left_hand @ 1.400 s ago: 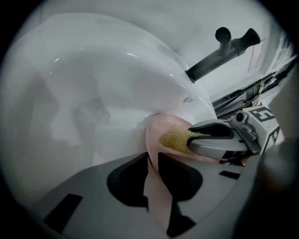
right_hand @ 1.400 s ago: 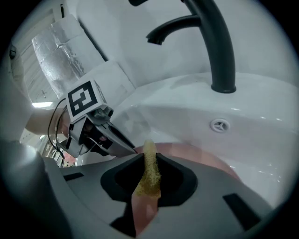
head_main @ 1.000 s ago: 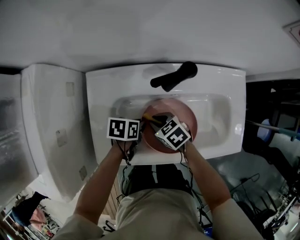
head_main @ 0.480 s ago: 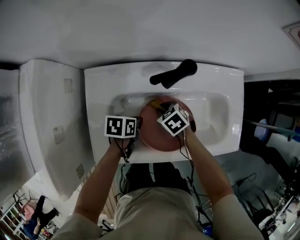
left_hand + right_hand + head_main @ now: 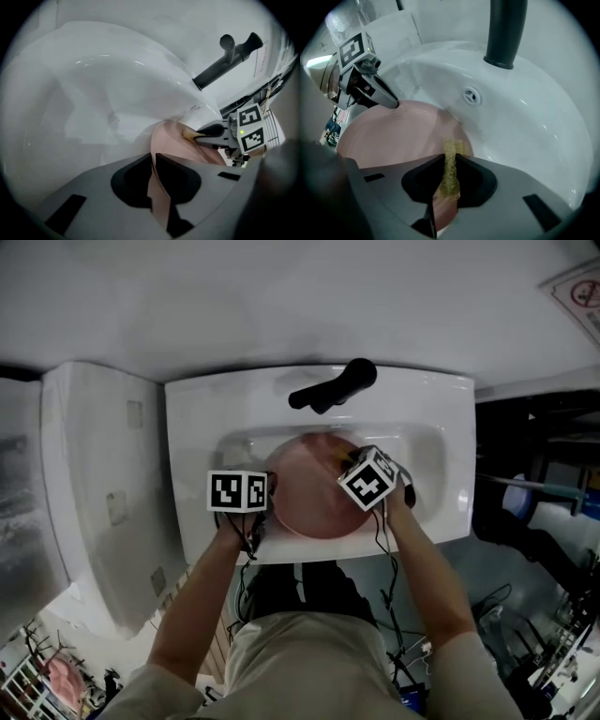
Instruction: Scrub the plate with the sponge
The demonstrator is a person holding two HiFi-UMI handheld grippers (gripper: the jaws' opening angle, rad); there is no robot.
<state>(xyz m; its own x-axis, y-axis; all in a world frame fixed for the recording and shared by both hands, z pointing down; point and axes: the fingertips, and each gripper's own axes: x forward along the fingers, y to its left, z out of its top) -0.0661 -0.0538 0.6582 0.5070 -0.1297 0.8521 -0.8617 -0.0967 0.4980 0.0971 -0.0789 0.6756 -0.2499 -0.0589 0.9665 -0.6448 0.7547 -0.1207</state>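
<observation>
- Your left tongs [image 5: 153, 159] grip the pink plate [image 5: 309, 498] by its left rim, the jaws having just closed further on it.
- Your right tongs [image 5: 449, 165] clamp the yellow sponge [image 5: 450, 151], which is pressed against the plate's right edge.
- The plate sits in the white sink [image 5: 441, 474], below the black faucet [image 5: 333, 388].

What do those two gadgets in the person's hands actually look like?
Each is a grey plastic tool ending in two dark-padded jaws: the left gripper and right gripper. Each carries a white cube printed with black square markers, and thin black cables trail down past bare forearms. The left jaws have just been closing, with the rim of the pink plate between them.
</observation>
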